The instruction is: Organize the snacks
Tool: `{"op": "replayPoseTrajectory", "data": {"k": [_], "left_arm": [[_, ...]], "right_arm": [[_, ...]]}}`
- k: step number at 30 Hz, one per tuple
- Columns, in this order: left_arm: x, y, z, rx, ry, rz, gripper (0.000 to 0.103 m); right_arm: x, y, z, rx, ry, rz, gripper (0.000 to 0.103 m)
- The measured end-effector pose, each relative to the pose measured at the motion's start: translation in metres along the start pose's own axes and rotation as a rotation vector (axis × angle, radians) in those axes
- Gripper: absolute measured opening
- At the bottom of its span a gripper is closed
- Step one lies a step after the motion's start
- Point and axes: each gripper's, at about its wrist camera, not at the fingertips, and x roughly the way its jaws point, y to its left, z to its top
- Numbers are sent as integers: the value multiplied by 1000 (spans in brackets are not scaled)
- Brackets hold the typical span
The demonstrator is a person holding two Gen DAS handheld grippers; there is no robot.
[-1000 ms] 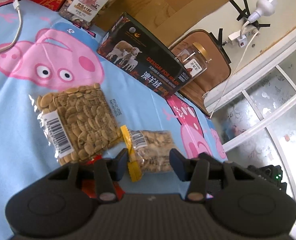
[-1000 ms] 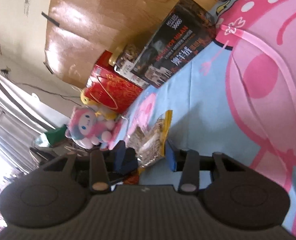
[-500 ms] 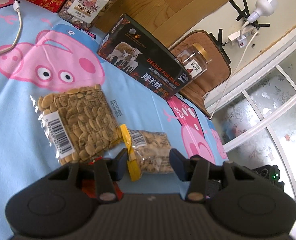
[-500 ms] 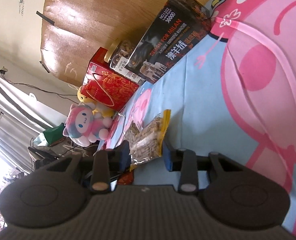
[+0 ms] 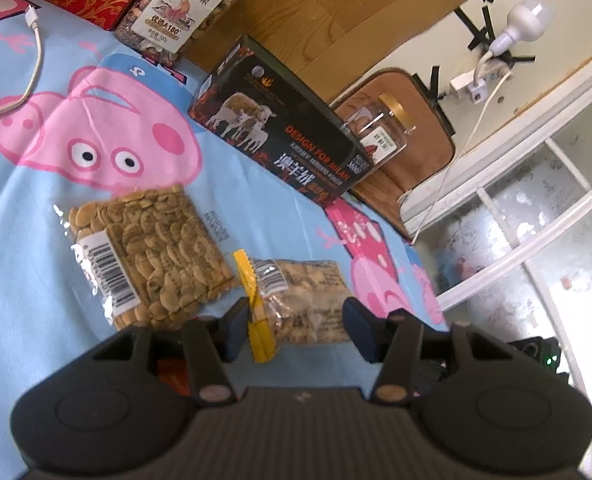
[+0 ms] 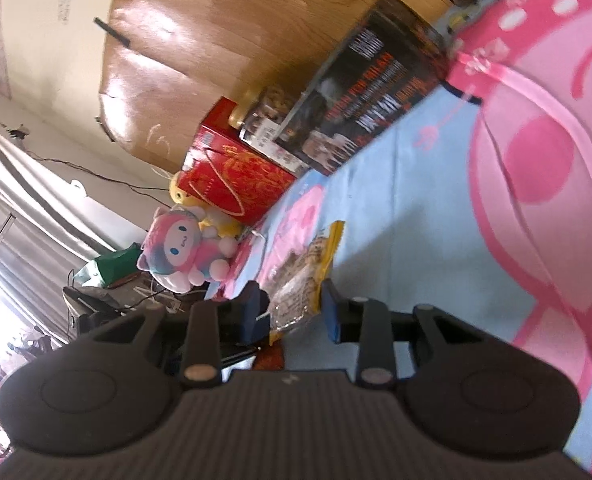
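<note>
On the blue cartoon-print sheet point(image 5: 255, 216), the small snack bag point(image 5: 308, 300) with its yellow clip point(image 5: 251, 304) lies between both my grippers: my left gripper point(image 5: 293, 326) has its jaws opening, clear of the bag, while my right gripper point(image 6: 291, 310) is closing around the bag's other end, its pads near the film or just on it. If the right bites only loose film, I judge the bag could slip, or it could snag against the bigger seed pack point(image 5: 147, 256) just beside it.
</note>
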Motion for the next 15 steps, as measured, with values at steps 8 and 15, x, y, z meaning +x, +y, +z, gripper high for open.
{"op": "replayPoseTrajectory", "data": {"k": [8,15], "left_arm": [[-4,-1,7,-34,-9,-30,50],[-8,-6,10,-37,-20,-62,50]], "right_arm": [[-1,11,6,-21,-25,29,34],[-3,16,10,-24,-35,56,34]]}}
